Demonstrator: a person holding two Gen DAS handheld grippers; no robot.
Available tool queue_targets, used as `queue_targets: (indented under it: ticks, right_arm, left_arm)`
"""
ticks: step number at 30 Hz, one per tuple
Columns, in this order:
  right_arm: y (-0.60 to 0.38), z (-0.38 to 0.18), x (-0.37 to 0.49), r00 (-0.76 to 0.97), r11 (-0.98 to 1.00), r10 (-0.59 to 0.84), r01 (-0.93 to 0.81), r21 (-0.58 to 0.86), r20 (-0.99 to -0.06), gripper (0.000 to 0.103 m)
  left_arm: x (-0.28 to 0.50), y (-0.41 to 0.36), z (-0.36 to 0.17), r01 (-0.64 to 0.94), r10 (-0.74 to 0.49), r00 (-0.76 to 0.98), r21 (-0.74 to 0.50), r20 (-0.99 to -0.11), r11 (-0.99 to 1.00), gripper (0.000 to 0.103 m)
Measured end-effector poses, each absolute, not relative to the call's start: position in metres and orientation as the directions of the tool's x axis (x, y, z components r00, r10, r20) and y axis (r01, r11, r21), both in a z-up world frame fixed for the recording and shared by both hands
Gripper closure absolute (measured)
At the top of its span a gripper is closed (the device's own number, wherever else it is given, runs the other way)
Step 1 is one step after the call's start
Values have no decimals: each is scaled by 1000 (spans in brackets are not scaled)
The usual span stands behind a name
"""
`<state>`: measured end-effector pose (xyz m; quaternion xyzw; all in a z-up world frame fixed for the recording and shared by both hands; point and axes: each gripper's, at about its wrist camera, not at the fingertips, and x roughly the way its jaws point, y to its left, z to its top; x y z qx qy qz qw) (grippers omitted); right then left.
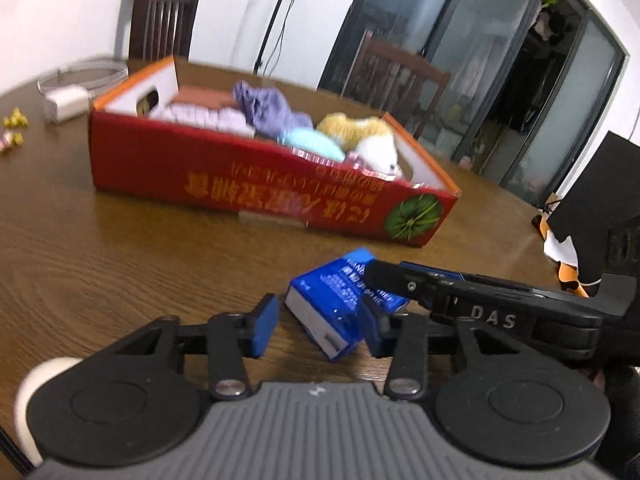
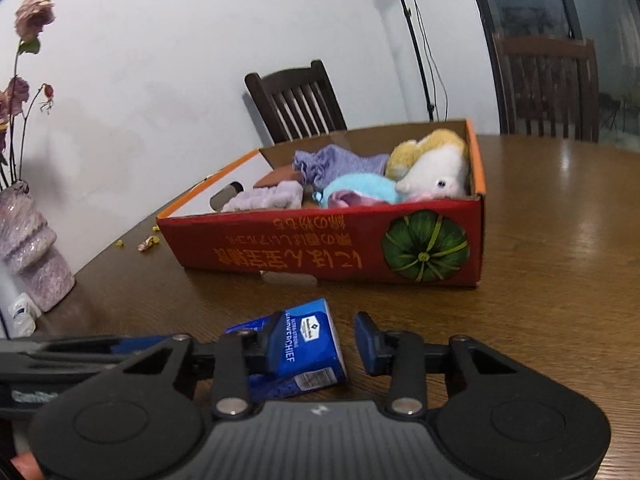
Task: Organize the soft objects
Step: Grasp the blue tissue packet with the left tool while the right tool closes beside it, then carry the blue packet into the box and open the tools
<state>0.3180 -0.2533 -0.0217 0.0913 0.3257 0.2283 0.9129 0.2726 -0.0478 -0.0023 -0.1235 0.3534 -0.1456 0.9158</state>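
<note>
A blue tissue pack [image 1: 340,304] [image 2: 304,348] lies on the wooden table in front of both grippers. My left gripper [image 1: 320,328] is open, its blue pads either side of the pack. My right gripper [image 2: 320,344] is open around the pack too; its fingers reach in from the right in the left wrist view [image 1: 404,280]. Behind stands a red cardboard box [image 1: 256,196] [image 2: 320,248] holding a purple cloth [image 1: 268,108] [image 2: 336,162], a light blue soft item [image 1: 316,144] [image 2: 360,188], a yellow and white plush toy [image 1: 368,136] [image 2: 432,164] and a lilac towel [image 2: 268,198].
A lilac vase with dried roses [image 2: 28,248] stands at the left. Candy wrappers [image 1: 14,128] [image 2: 148,242] and a white charger with cable [image 1: 68,100] lie beyond the box. Dark chairs [image 1: 164,16] [image 2: 296,100] stand behind the table. A black object [image 1: 596,200] sits at right.
</note>
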Motion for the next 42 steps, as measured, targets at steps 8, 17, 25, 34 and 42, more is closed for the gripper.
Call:
queue_targets:
  ticks: [8, 17, 25, 34, 42]
  right_arm:
    - [-257, -26, 320, 644, 843, 534, -359, 400, -548, 76]
    - [-250, -9, 257, 630, 832, 555, -412, 372, -543, 77]
    - [-256, -10, 197, 620, 818, 574, -403, 411, -535, 77]
    - [-250, -18, 208, 619, 818, 571, -373, 438, -539, 77]
    - [-236, 30, 245, 681, 831, 555, -433, 349, -477, 78]
  left_arm:
    - [275, -49, -4, 196, -400, 676, -373, -619, 907, 65]
    - [226, -41, 8, 222, -395, 678, -340, -620, 914, 64]
    - [199, -32, 8, 250, -411, 673, -334, -615, 909, 61]
    - [203, -26, 0, 242, -432, 652, -369, -623, 897, 63]
    - [249, -12, 51, 278, -448, 731, -374, -515, 885, 63]
